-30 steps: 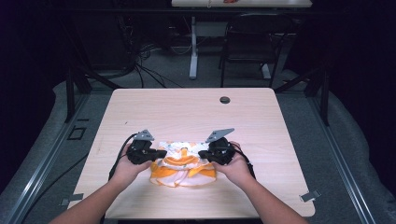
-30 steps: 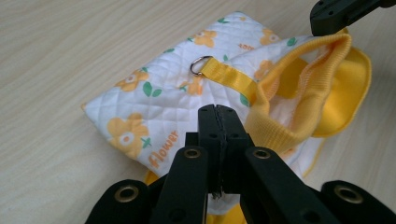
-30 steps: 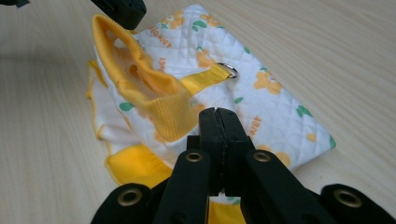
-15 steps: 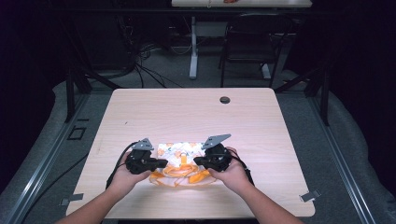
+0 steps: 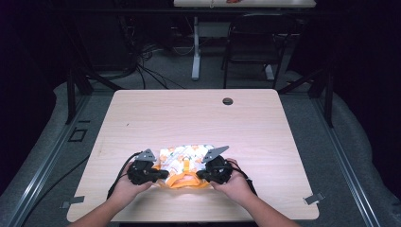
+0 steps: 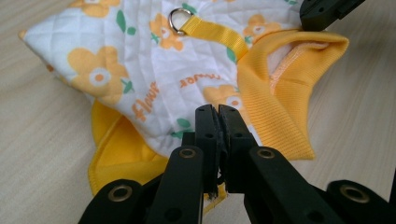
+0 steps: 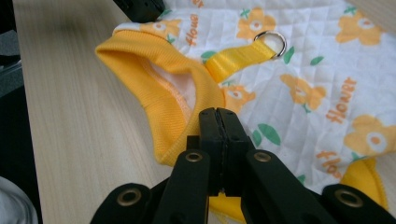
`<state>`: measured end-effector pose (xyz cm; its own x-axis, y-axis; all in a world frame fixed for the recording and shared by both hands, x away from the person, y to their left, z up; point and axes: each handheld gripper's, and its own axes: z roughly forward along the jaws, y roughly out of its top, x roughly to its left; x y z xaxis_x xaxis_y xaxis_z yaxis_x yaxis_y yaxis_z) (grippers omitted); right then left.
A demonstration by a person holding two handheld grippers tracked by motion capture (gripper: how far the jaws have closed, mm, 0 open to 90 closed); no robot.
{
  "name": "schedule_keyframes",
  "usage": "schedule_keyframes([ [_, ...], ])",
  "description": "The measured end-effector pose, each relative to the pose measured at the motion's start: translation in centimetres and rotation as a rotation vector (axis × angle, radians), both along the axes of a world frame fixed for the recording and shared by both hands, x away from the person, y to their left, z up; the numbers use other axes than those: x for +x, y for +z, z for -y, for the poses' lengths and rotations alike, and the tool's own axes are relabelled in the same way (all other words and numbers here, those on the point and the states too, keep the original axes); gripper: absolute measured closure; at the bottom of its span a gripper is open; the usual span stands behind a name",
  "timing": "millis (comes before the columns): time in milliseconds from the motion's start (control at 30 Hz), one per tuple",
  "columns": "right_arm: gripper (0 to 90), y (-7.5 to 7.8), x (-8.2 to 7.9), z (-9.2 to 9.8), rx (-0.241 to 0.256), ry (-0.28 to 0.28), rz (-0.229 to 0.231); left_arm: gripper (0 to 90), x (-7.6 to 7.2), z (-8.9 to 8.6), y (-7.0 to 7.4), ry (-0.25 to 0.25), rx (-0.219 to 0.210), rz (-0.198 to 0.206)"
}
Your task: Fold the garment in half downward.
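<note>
A small quilted pet vest [image 5: 185, 162], white with orange flowers and yellow ribbed trim, lies flat on the near half of a light wooden table [image 5: 265, 142], between a person's 2 hands. The left gripper [image 5: 158, 173] has its jaws pressed together on the vest's near edge, and in the left gripper view [image 6: 217, 116] the quilted fabric disappears between the closed black jaws. The right gripper [image 5: 202, 175] clamps the yellow ribbed collar [image 7: 163, 88] the same way, its jaws shut tight on the trim in the right gripper view [image 7: 219, 119]. A yellow webbing strap [image 7: 236, 58] runs from the collar to a metal D-ring [image 7: 272, 43] on the vest's back. The left hand [image 5: 126, 189] and right hand [image 5: 235, 185] reach in from the table's near edge. A round cable port [image 5: 227, 101] sits near the far edge, well apart from the vest.
</note>
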<state>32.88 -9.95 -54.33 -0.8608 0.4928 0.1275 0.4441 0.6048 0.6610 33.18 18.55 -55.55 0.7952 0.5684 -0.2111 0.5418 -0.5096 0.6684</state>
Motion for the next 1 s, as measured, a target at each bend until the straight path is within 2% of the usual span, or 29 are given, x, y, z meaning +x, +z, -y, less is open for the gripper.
schedule_keyframes([
  [133, 89.9, -1.0, -0.4, 0.1, -0.026, -0.002, -0.013, 87.0, -0.1, -0.1, -0.5, 0.004, 0.001, -0.004],
  [267, 89.9, -1.7, -0.5, 0.2, -0.026, -0.006, -0.022, 86.5, -0.3, 0.0, -0.9, 0.001, 0.006, 0.004],
  [367, 90.0, -1.9, -0.4, 0.3, -0.022, -0.015, -0.029, 86.8, -0.4, 0.1, -1.2, 0.000, 0.005, 0.010],
  [500, 90.0, -2.2, -0.5, 0.3, -0.035, -0.012, -0.015, 88.6, -0.5, 0.2, -1.5, 0.003, 0.008, 0.020],
  [600, 90.0, -2.2, -0.4, 0.4, -0.026, -0.017, -0.040, 89.6, -0.4, 0.4, -1.4, 0.001, 0.025, 0.020],
  [733, 90.0, -2.3, -0.4, 0.3, -0.029, -0.026, -0.038, 89.9, -0.3, 0.7, -1.4, -0.007, 0.050, 0.024],
  [1000, 90.0, -2.3, -0.1, 0.3, -0.033, -0.021, -0.054, 90.0, 0.0, 0.9, -1.5, -0.008, 0.050, 0.031],
])
